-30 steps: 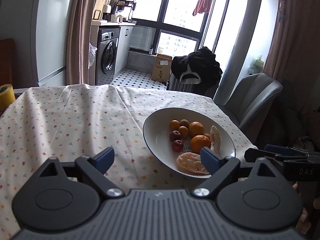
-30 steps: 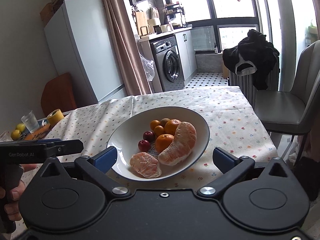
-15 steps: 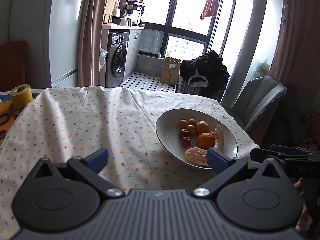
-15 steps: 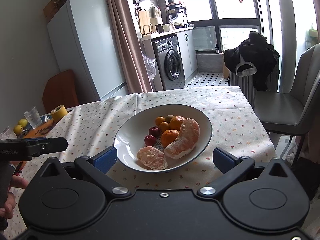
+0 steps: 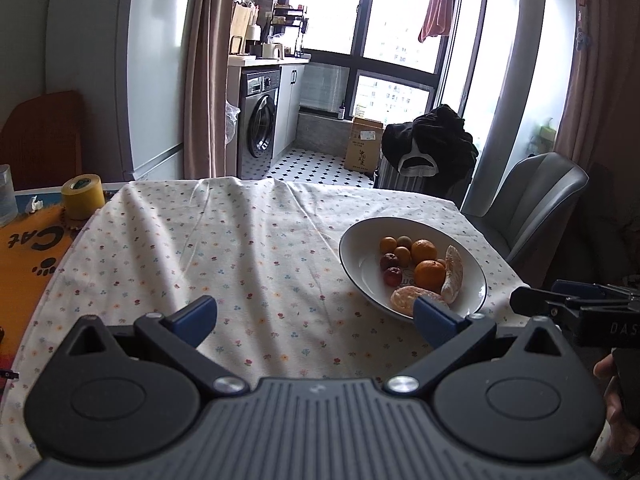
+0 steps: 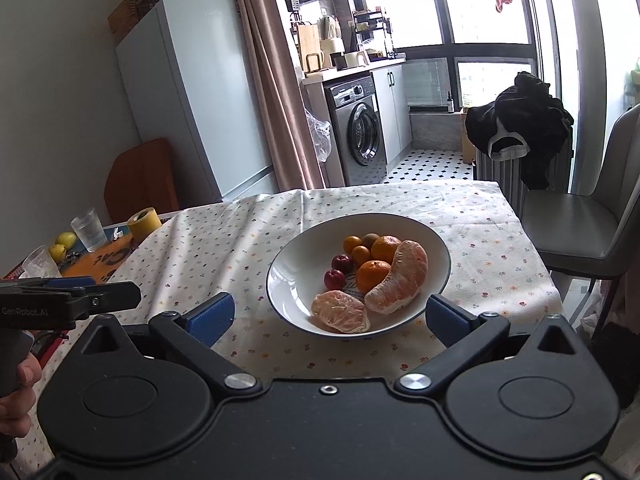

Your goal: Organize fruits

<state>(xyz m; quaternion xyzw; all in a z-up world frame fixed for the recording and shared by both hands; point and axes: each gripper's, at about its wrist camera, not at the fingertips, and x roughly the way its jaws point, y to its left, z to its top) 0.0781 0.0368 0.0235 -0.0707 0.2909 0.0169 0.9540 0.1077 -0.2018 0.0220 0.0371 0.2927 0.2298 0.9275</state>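
The white bowl (image 6: 436, 248) sits on the flowery tablecloth (image 5: 224, 248), near the table edge by the grey chair (image 6: 580, 220). All the fruit I can see on the cloth side is in it: two peeled citrus pieces, two oranges, two small orange ones, a brownish one & two little red ones.

Right gripper (image 6: 327, 315): blue pads wide apart, nothing between them. The bowl is straight ahead at 12 o'clock, very near. The round peeled piece (image 6: 340, 312) is the closest fruit. The long peeled piece (image 6: 398, 278) lies just beside it, its long way running from about 7 to 1 o'clock, leaning on an orange (image 6: 372, 276).

Left gripper (image 5: 316, 314): pads also wide apart, holding nothing. From here the bowl is off at about 2 o'clock, & bare cloth is at 12. So the right one is nearer & lined up better w/ the bowl.

Two yellow fruits (image 6: 62, 244) sit far off at about 10 o'clock in the right view, by a glass (image 6: 89, 229) & a yellow tape roll (image 6: 144, 224), off the cloth.

Can't tell the stage: the bowl may be filled & sorted, or it may be about to be emptied or sorted. Both fit, so I won't pick a move.
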